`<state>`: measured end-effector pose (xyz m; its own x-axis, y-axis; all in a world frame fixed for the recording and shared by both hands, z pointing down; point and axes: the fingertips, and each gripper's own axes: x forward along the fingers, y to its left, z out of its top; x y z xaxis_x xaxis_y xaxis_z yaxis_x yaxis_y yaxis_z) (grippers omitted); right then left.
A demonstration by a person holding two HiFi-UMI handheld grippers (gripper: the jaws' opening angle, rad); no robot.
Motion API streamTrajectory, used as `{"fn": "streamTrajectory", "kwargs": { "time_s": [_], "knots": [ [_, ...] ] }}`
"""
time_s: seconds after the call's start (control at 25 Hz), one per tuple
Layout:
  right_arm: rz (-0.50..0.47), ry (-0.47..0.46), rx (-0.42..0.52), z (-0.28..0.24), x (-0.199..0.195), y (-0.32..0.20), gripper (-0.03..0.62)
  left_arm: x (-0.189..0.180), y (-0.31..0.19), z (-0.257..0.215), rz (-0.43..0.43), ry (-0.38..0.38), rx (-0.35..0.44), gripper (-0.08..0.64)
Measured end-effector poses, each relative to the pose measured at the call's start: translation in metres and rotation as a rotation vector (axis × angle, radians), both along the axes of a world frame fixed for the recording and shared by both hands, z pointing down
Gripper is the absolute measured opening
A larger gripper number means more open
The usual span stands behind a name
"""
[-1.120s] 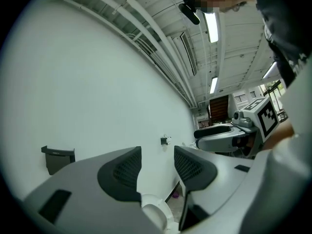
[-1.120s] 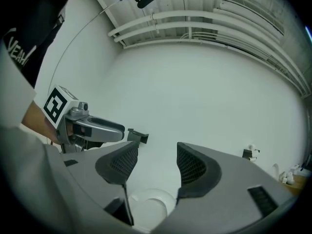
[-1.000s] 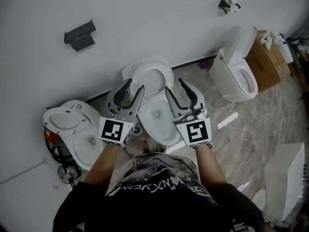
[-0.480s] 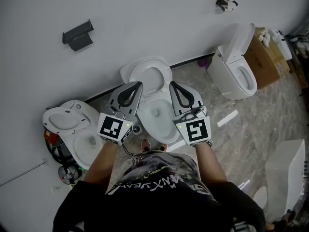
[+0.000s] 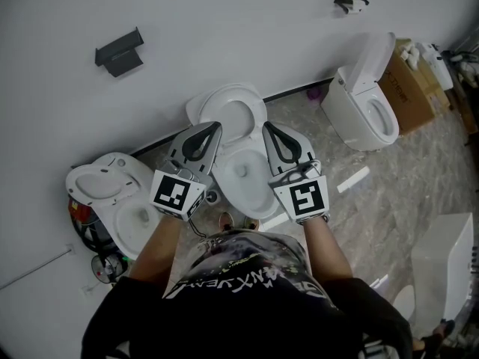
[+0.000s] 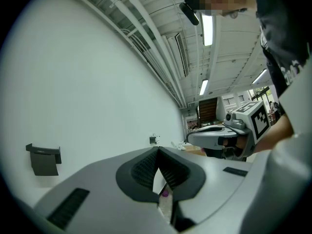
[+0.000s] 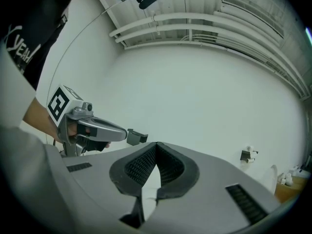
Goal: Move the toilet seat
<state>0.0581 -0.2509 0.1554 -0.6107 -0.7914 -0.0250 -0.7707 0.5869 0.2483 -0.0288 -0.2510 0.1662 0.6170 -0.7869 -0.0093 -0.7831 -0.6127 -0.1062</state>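
White wall, marble floor [image 5: 389, 178] — I see the toilet seat [image 5: 223, 100] tipped up against the wall behind the middle bowl [image 5: 243, 174]; left gripper [image 5: 215, 129] and right gripper [image 5: 267, 129] flank it — both jaws pressed together, nothing held

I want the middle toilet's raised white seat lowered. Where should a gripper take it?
Probably pinch the white oval seat ring at its free top edge, coming from the front: it stands upright against the white wall, hinged behind the white ceramic bowl.
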Motion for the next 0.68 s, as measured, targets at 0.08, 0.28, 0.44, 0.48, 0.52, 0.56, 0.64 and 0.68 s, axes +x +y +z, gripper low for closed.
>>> {"fn": "streamTrajectory", "kwargs": {
  "time_s": [0.08,0.28,0.44,0.48,0.52,0.56,0.64,0.68],
  "knots": [
    [-0.005,0.002,-0.003,0.000,-0.002,-0.001,-0.002,-0.001,-0.001,0.000,-0.002,0.004,0.001,0.020],
    [-0.007,-0.002,-0.009,0.001,-0.004,-0.003,-0.002,-0.002,-0.003,-0.005,-0.003,0.011,0.011,0.020],
    [-0.006,-0.001,-0.010,0.002,-0.006,-0.005,-0.002,-0.006,-0.005,-0.004,-0.011,0.013,0.010,0.020],
    [-0.006,-0.001,-0.009,0.002,-0.007,-0.007,-0.002,-0.007,-0.007,-0.004,-0.013,0.015,0.010,0.020],
    [-0.005,-0.002,-0.009,0.003,-0.008,-0.008,-0.002,-0.009,-0.008,-0.004,-0.014,0.016,0.010,0.020],
    [-0.005,-0.001,-0.009,0.003,-0.008,-0.009,-0.002,-0.010,-0.009,-0.003,-0.016,0.016,0.009,0.020],
    [-0.005,0.001,-0.010,0.003,-0.009,-0.010,-0.002,-0.011,-0.010,-0.002,-0.019,0.015,0.004,0.020],
    [-0.005,0.003,-0.009,0.004,-0.009,-0.010,-0.002,-0.011,-0.011,-0.001,-0.021,0.015,0.002,0.020]
  ]
}}
